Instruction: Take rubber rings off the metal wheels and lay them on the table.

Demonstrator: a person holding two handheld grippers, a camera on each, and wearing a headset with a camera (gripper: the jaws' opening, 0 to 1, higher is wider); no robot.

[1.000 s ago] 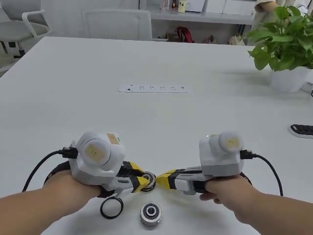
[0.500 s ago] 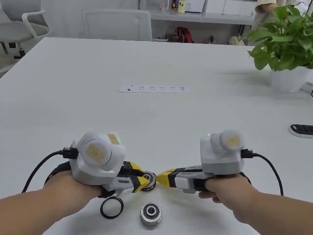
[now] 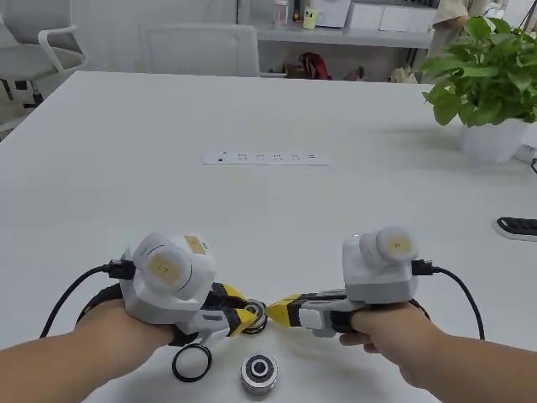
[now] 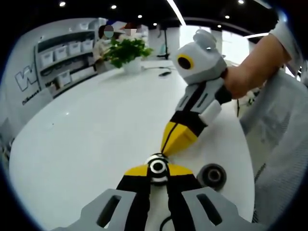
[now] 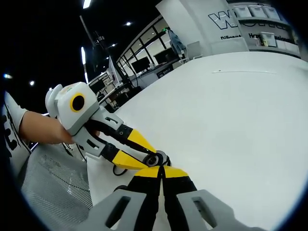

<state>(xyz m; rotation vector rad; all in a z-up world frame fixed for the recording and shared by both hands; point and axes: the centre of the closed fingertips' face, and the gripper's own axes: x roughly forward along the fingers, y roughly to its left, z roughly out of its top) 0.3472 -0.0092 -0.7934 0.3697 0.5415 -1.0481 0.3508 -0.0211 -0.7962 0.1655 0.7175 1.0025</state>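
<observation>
White table [image 3: 252, 101] stretches wide beyond left tongs [image 3: 246, 317] clamping wheel [image 4: 157, 166], right tongs [image 5: 161, 170] touching.

Bright, even overhead light washes the white desk [image 3: 336, 109] in the head view, sharp across the frame, with faint soft shadows beneath the left tongs [image 3: 250, 317] and right tongs [image 3: 270, 311] at lower centre. Both gripper views bow strongly toward their edges and soften there; ceiling spotlights [image 4: 113, 6] dot the top of the left one, while the right one's upper left lies dark
</observation>
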